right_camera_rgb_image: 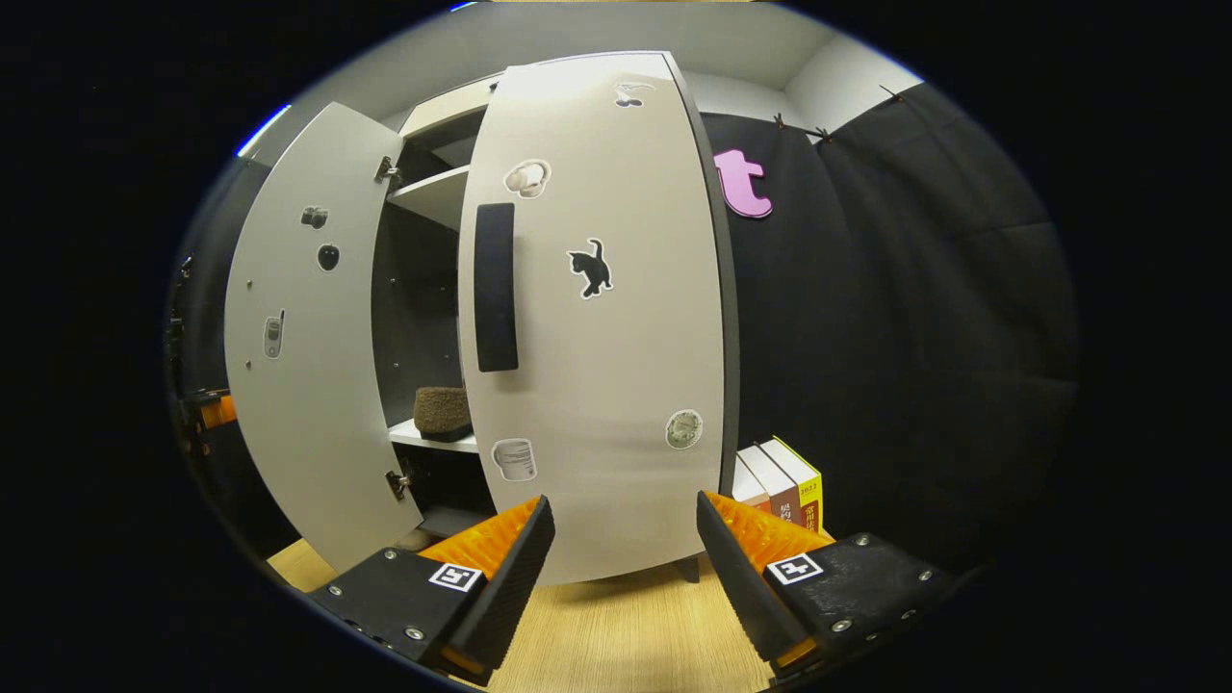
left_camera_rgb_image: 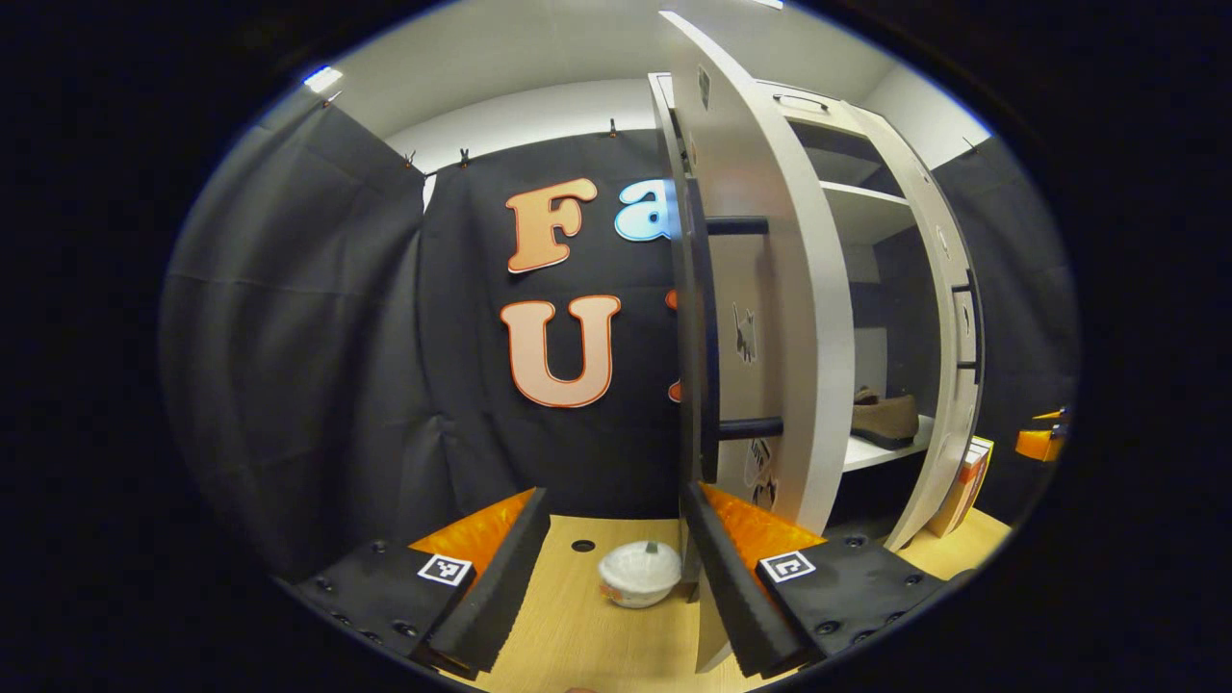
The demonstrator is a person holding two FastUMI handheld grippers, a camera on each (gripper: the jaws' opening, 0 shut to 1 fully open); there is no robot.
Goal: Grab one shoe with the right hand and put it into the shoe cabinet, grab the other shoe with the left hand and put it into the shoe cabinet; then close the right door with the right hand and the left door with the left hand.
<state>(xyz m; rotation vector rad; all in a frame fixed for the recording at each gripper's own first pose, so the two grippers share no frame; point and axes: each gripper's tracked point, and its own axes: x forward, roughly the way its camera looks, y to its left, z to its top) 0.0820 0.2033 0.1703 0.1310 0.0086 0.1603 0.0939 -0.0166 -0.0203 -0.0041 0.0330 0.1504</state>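
A: What does the shoe cabinet (right_camera_rgb_image: 597, 318) look like?

B: Tall, pale grey-white, with dark edges and a dark inside. Its right door (right_camera_rgb_image: 616, 385) carries a long dark handle (right_camera_rgb_image: 496, 287) and stickers, a black cat among them. The left door (right_camera_rgb_image: 298, 356) stands swung well open, with small stickers on its inner face.

A: And the shoes?

B: One brown suede shoe (right_camera_rgb_image: 441, 409) sits on a lower shelf (right_camera_rgb_image: 433, 438), near that shelf's front edge. In the left gripper view the same kind of shoe (left_camera_rgb_image: 885, 417) rests on the white shelf (left_camera_rgb_image: 881, 452) between the two doors. I cannot tell whether a second shoe lies behind it.

A: Where are the grippers?

B: The right gripper (right_camera_rgb_image: 624, 568) faces the outer side of the right door, fingers spread apart, holding nothing, the door's lower edge just beyond them. The left gripper (left_camera_rgb_image: 616, 577) is also spread wide and empty; the left door (left_camera_rgb_image: 760, 318) is seen edge-on just past its right finger, with the shoe well beyond.

A: The surroundings?

B: A light wooden floor (right_camera_rgb_image: 626, 635). A white bowl (left_camera_rgb_image: 639, 574) sits on it between the left gripper's fingers, farther off. Books (right_camera_rgb_image: 784, 486) stand beside the cabinet's right bottom corner. Black cloth (right_camera_rgb_image: 914, 318) hangs all round.
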